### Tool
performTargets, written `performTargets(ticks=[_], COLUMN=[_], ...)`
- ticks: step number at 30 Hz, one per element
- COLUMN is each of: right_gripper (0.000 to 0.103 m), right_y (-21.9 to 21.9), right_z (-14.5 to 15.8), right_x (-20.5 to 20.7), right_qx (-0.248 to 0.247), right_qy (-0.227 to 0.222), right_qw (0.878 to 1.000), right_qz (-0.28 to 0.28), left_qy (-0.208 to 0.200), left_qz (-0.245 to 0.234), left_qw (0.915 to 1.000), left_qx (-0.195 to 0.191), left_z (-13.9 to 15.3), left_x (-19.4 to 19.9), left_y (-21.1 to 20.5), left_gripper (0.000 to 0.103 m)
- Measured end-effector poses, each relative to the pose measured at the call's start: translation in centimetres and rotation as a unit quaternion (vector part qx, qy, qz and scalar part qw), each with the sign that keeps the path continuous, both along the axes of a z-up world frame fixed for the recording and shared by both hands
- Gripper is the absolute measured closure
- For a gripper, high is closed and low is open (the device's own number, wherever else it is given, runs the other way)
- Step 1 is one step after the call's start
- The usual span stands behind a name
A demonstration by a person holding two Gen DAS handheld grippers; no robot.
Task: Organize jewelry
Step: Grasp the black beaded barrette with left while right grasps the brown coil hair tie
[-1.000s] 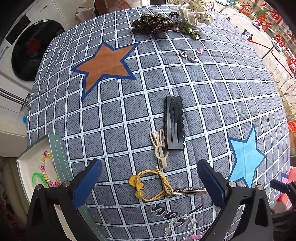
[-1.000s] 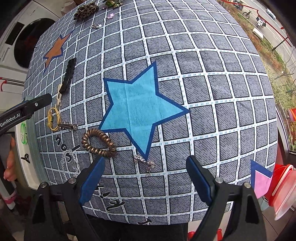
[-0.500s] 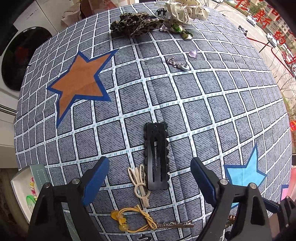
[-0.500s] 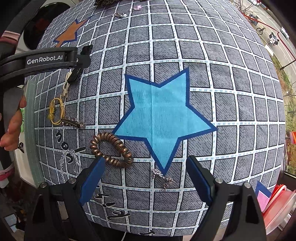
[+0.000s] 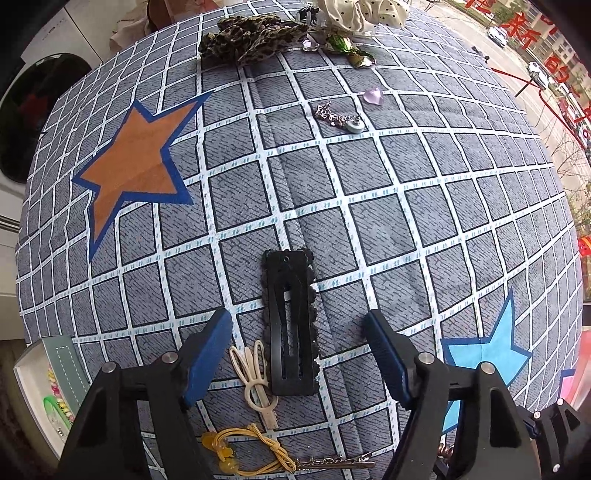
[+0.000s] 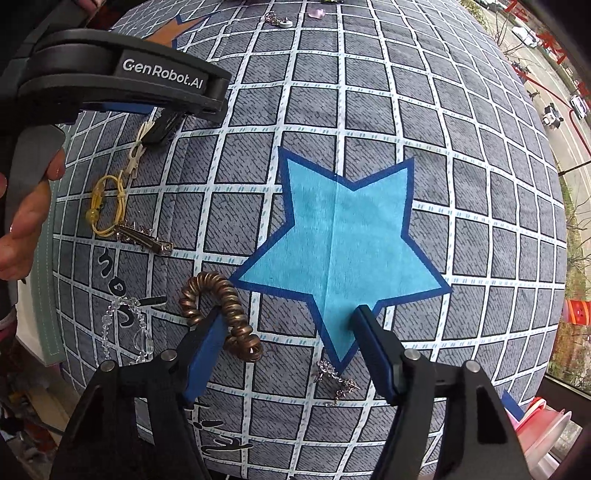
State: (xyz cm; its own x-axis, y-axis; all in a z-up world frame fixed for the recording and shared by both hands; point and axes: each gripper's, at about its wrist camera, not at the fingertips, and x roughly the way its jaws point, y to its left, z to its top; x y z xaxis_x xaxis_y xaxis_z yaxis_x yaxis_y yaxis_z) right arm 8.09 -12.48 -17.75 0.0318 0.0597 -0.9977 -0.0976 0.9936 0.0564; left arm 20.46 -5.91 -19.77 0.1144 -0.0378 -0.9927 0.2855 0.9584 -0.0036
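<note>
The black hair clip (image 5: 291, 328) lay flat on the checked cloth of the desk (image 5: 406, 206), between the spread jaws of the left claw (image 5: 297, 334), which held nothing. Over the last second the left claw had been carried forward: the yellow elastic tie (image 5: 247, 450) and the cream bunny clip (image 5: 255, 373), formerly ahead of the tips, were now left at the near edge of its view, and the black clip had been brought in line between the blue pads (image 5: 208, 354). From this it was judged that the black clip had been chosen as the next piece to be lifted, and that only a lowering and a squeeze remained.

The jewelry tray (image 5: 48, 387), with a beaded bracelet in it, was seen at the near left, where the clip would presumably be taken.

The right claw (image 6: 288, 330) had likewise been lowered toward the cloth; its jaws were spread and empty, with the bronze spiral hair tie (image 6: 225, 306) just beside and partly behind its left pad and a small silver chain (image 6: 338, 380) near its right one. Which of the two was meant could not be told.

Farther off, a silver charm (image 5: 340, 120) and a lilac heart (image 5: 373, 96) lay untouched, and at the far edge a leopard scrunchie (image 5: 255, 37) and a white dotted scrunchie (image 5: 365, 14), so most of the sorting was judged still undone.
</note>
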Motion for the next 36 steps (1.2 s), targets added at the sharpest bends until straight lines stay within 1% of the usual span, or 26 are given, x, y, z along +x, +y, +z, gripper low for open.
performTargets(ticks=[1,3,4,5,6,7,8,11,15,21,25,28,29,30,31,33,34,36], right_gripper=[0.037,0.046,0.055,0.067,0.073,0.085,0.091,0.091,0.091,0.091,0.091,0.091,0.091,0.091,0.091,0.091,0.091,0.091], right_y=[1.0,2.2,3.1,3.5,3.8,3.8,3.5,2.8,1.8,-0.1,-1.2,-2.1,-2.7,-4.9,-5.1,-5.5,-6.4,-6.7], right_z=[-0.2,-0.3,-0.6,-0.5,-0.5,-0.3,-0.3,-0.3,0.0,0.6,1.2,1.9,2.0,2.1,2.3,2.9,3.6,4.3], right_x=[0.1,0.3,0.2,0.2,0.0,-0.1,0.1,0.5,0.6,0.7,1.2,1.1,1.3,1.7,1.7,1.3,0.2,-0.5], right_qx=[-0.009,-0.025,-0.031,-0.033,-0.031,-0.029,-0.025,0.002,0.033,0.064,0.072,0.077,0.077,0.078,0.079,0.080,0.081,0.081], right_qy=[-0.004,-0.010,-0.014,-0.018,-0.020,-0.020,-0.019,-0.012,-0.010,-0.013,-0.014,-0.013,-0.012,-0.012,-0.011,-0.011,-0.010,-0.010], right_qw=[1.000,0.999,0.999,0.999,0.999,0.999,0.999,1.000,0.998,0.994,0.993,0.993,0.993,0.993,0.993,0.993,0.993,0.993], right_qz=[0.007,0.019,0.023,0.024,0.022,0.018,0.011,-0.021,-0.057,-0.091,-0.093,-0.093,-0.092,-0.091,-0.090,-0.088,-0.087,-0.082], left_qy=[-0.001,-0.004,-0.008,-0.010,-0.012,-0.012,-0.011,-0.010,-0.017,-0.030,-0.038,-0.042,-0.043,-0.043,-0.043,-0.042,-0.042,-0.042], left_qz=[-0.002,-0.007,-0.012,-0.016,-0.020,-0.024,-0.024,-0.018,-0.018,-0.013,-0.006,-0.001,0.001,0.003,0.007,0.014,0.018,0.027], left_qw=[1.0000,1.0000,0.9999,0.9998,0.9997,0.9996,0.9996,0.9996,0.9993,0.9985,0.9979,0.9976,0.9975,0.9974,0.9974,0.9973,0.9972,0.9970], left_qx=[-0.001,-0.004,-0.005,-0.005,-0.007,-0.007,-0.007,-0.017,-0.028,-0.043,-0.053,-0.056,-0.056,-0.057,-0.058,-0.059,-0.059,-0.059], left_z=[0.0,0.3,1.0,1.2,1.5,1.5,1.7,2.1,3.6,6.0,7.3,7.9,8.2,8.2,8.3,8.7,8.7,9.0], left_x=[0.0,-0.4,-0.8,-0.9,-1.0,-1.1,-1.1,-1.0,-1.5,-2.5,-3.8,-5.0,-5.4,-5.9,-6.2,-7.1,-7.3,-8.2], left_y=[-0.3,-1.1,-1.6,-1.8,-2.1,-2.3,-2.6,-2.9,-2.4,-1.5,-0.2,1.6,2.0,2.7,3.4,4.5,5.1,6.2], left_gripper=[0.026,0.035,0.044,0.055,0.061,0.067,0.067,0.067,0.067,0.067,0.067,0.067,0.067,0.067,0.067,0.067,0.067,0.067])
